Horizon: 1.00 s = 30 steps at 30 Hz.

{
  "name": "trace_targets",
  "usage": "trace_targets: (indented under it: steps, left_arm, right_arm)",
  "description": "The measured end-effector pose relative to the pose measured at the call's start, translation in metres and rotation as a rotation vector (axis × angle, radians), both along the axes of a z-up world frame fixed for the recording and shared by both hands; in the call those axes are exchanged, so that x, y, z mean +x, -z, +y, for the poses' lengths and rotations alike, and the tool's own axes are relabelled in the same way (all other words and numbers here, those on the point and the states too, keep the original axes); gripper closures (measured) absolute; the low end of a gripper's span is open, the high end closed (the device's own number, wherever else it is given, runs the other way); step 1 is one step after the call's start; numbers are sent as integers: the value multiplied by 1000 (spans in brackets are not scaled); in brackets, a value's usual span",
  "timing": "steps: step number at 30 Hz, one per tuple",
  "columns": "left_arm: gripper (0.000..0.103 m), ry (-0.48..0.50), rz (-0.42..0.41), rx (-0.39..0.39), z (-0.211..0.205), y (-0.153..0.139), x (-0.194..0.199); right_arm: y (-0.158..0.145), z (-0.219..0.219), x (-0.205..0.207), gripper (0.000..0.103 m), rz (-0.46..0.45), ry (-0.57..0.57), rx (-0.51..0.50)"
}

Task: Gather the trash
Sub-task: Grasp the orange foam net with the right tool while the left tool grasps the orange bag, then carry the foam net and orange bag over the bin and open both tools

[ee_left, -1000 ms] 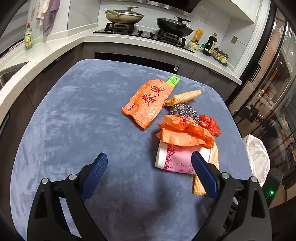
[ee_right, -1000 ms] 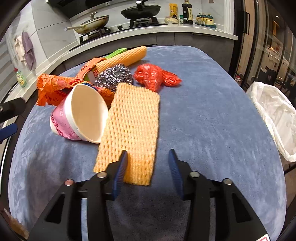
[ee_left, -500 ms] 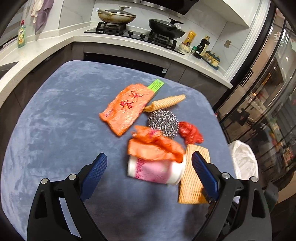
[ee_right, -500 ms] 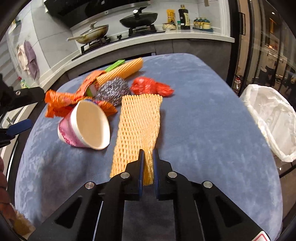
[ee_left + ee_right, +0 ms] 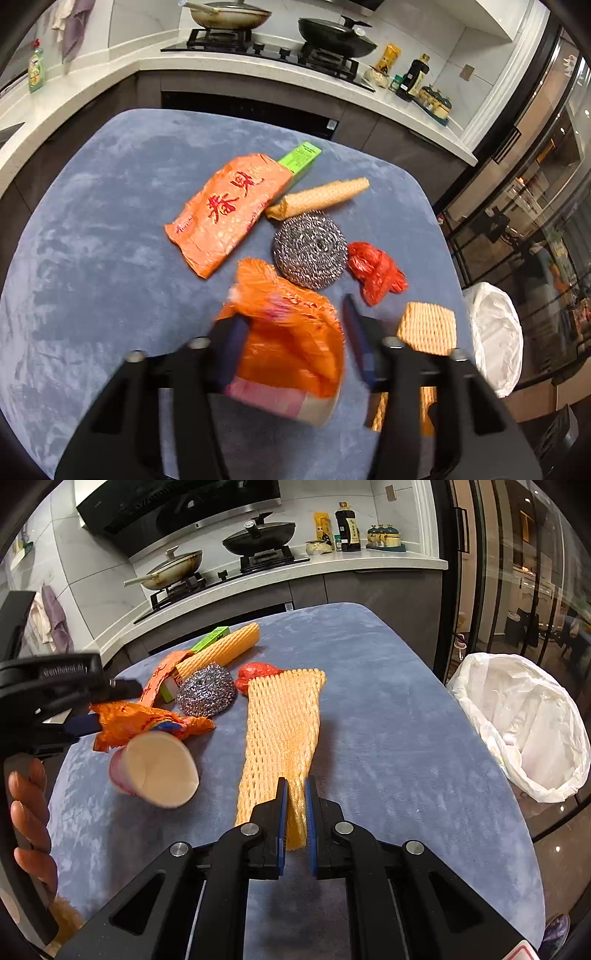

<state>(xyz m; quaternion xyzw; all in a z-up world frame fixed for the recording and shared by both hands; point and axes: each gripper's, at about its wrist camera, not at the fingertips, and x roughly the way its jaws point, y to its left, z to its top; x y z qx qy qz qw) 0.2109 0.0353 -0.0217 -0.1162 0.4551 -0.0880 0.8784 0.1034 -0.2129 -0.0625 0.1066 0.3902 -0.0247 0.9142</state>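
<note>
My right gripper [image 5: 294,794] is shut on the near end of a yellow foam net sleeve [image 5: 282,720] and holds it lifted off the blue table [image 5: 388,709]. My left gripper [image 5: 291,332] has its fingers on either side of a pink paper cup [image 5: 280,395] with a crumpled orange bag [image 5: 295,332] on it; the cup is blurred and I cannot tell if the grip is closed. The cup [image 5: 155,771] seems to hang above the table in the right wrist view. A white-lined trash bin [image 5: 524,723] stands right of the table.
On the table lie a flat orange packet [image 5: 229,210], a green box [image 5: 300,157], a rolled foam net [image 5: 321,195], a steel scourer [image 5: 310,249] and a red crumpled bag [image 5: 375,271]. A kitchen counter with a stove and pans runs behind.
My right gripper shut on the foam net and lifted its near end. My left gripper moved forward around the cup and orange bag, its fingers narrowing.
</note>
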Motion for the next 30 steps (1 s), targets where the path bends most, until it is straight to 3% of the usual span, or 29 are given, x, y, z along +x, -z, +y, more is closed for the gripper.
trace_targets:
  steps: [4,21,30]
  left_arm:
    - [94,33,0,10,-3,1,-3]
    - [97,141,-134,6,-37,-51,-37]
    - [96,332,-179,-13,-119,-67,-54]
  right_arm:
    - [-3,-7,-2,94,-10,10,11]
    - [-39,-58,-30,94,-119,107,22]
    - [-55,-123,-56,94,-165,252,2]
